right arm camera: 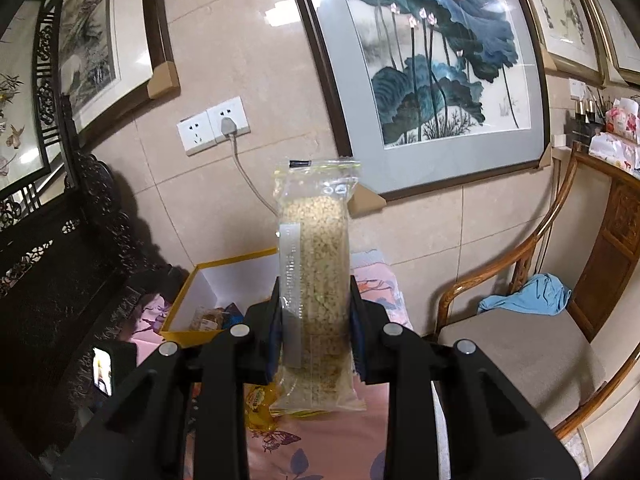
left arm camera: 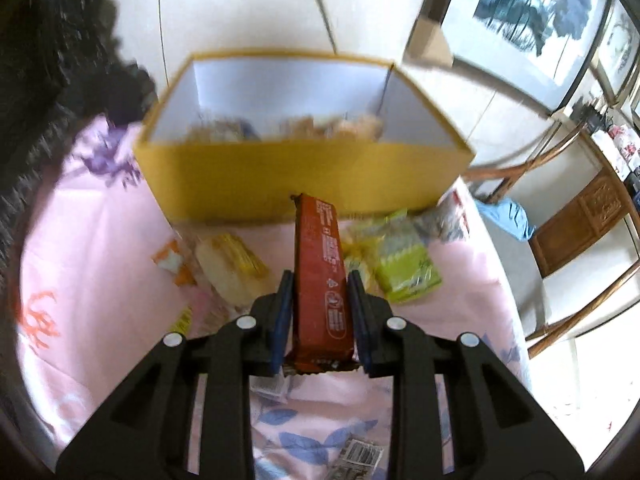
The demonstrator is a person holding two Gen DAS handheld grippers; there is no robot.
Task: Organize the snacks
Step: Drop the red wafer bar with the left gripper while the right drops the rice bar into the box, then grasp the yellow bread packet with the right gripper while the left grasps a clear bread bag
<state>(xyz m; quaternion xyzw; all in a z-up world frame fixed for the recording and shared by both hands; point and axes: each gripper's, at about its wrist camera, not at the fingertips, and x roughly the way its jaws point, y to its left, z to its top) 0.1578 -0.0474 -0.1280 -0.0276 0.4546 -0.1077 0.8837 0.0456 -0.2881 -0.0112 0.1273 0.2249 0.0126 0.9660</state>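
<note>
Snacks held in both grippers: left gripper (left arm camera: 320, 280) pinches a red bar (left arm camera: 320, 264), right gripper (right arm camera: 314, 292) pinches a clear grain bar (right arm camera: 314, 264). Yellow box (left arm camera: 304, 176) lies beyond the fingertips; best release each only once over its opening.

Left wrist view: looks steeply down along its fingers, close over the pink floral cloth (left arm camera: 80, 240), facing the yellow box (left arm camera: 304, 176).
Right wrist view: higher, tilted slightly down, facing the tiled wall (right arm camera: 240, 60) and lotus painting (right arm camera: 432, 52).
Shared: yellow box (right arm camera: 188, 312), cloth, wooden armchair (right arm camera: 520, 320).
</note>
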